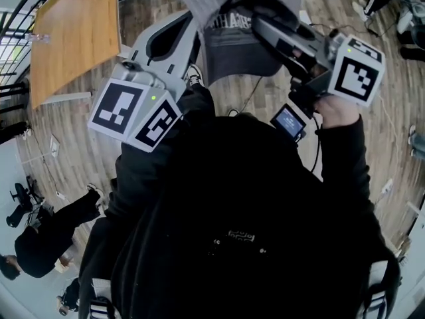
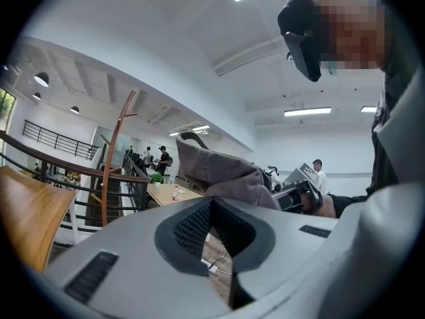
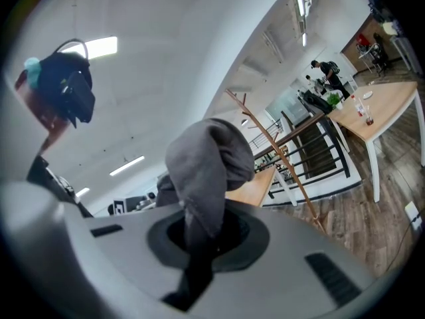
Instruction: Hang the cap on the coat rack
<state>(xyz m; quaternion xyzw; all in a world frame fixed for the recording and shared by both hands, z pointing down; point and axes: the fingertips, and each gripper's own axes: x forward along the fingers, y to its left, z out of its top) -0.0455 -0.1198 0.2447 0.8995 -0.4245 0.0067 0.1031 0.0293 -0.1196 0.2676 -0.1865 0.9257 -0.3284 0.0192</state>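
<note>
The grey cap (image 1: 236,42) hangs bunched between the jaws of my right gripper (image 1: 265,22), which is shut on its fabric; the cloth (image 3: 202,171) rises out of the right gripper (image 3: 206,234) in the right gripper view. My left gripper (image 1: 189,15) is raised just left of the cap, and the left gripper (image 2: 214,211) has its jaws together with nothing between them. From it I see the cap (image 2: 216,171) just ahead. The wooden coat rack (image 2: 113,158) stands further off by the railing; the coat rack (image 3: 279,155) leans across the right gripper view.
A wooden table (image 1: 73,32) stands at the upper left of the head view. A black railing (image 2: 80,178) runs behind the rack. A table with bottles (image 3: 378,108) and people (image 2: 161,159) are beyond it. A seated person (image 1: 46,238) is at my lower left.
</note>
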